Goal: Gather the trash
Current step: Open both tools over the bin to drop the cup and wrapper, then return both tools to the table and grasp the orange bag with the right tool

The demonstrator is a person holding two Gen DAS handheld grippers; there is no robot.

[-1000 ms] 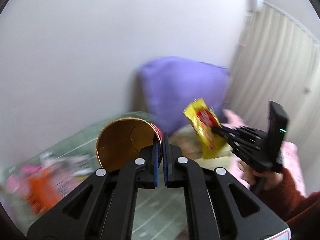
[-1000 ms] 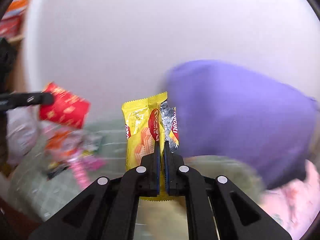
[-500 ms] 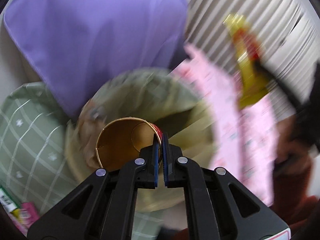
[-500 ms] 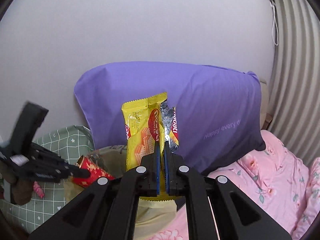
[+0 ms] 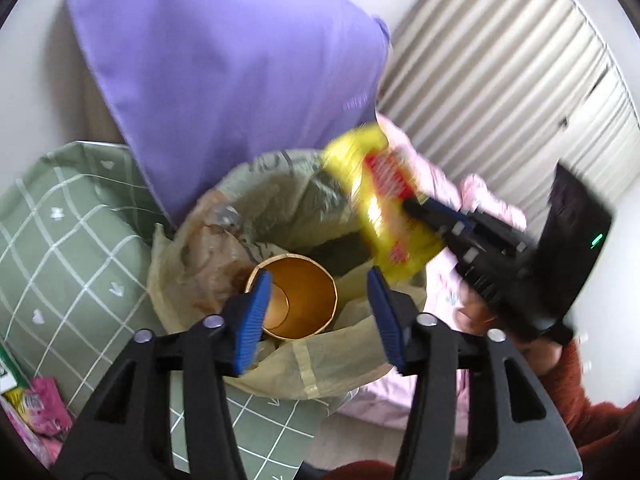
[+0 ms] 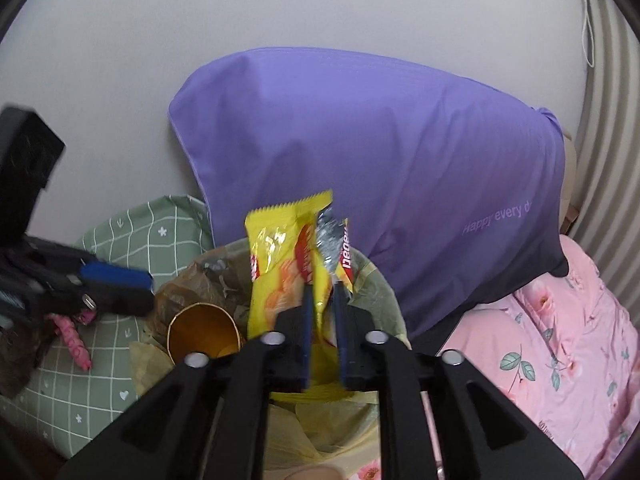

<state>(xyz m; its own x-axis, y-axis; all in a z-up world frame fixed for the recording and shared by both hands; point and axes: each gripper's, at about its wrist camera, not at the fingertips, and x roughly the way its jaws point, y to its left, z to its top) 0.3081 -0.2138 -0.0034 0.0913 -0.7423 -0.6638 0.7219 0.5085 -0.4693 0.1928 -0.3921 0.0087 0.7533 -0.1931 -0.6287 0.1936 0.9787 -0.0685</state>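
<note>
**Trash going into the lined bin on the bed**

Bin [image 5: 224, 216] with a yellowish-green liner sits on the bed, wedged up against the purple pillow [image 5: 224, 64] near the head end, with the green checked bedding [image 5: 68, 248] on one side and the pink floral quilt [image 6: 560, 344] on the other.

Left hand-held gripper [image 5: 316, 312] is right above the bin mouth, and its jaws are opening. The blue pads [image 5: 252, 316] are spread apart and not pressing on anything. The paper cup [image 5: 294, 296] with the gold inside lies in the bin between them, mouth facing the camera, clear of both pads as far as I can see. In the right wrist view you can see the same cup [image 6: 204, 334] resting on crumpled brownish plastic in the liner.

Right hand-held gripper [image 6: 322, 320] is over the bin too, and its jaws are also opening. The yellow wafer wrapper [image 6: 280, 264] stands upright between the fingers with its torn silver top pointing at the pillow. There's a visible gap on each side of it, so the pads don't look like they're squeezing it. It's a bit blurry in the left view though.

Some pink wrappers [image 5: 36, 408] are lying on the green bedding toward the near left edge of the bed.
</note>
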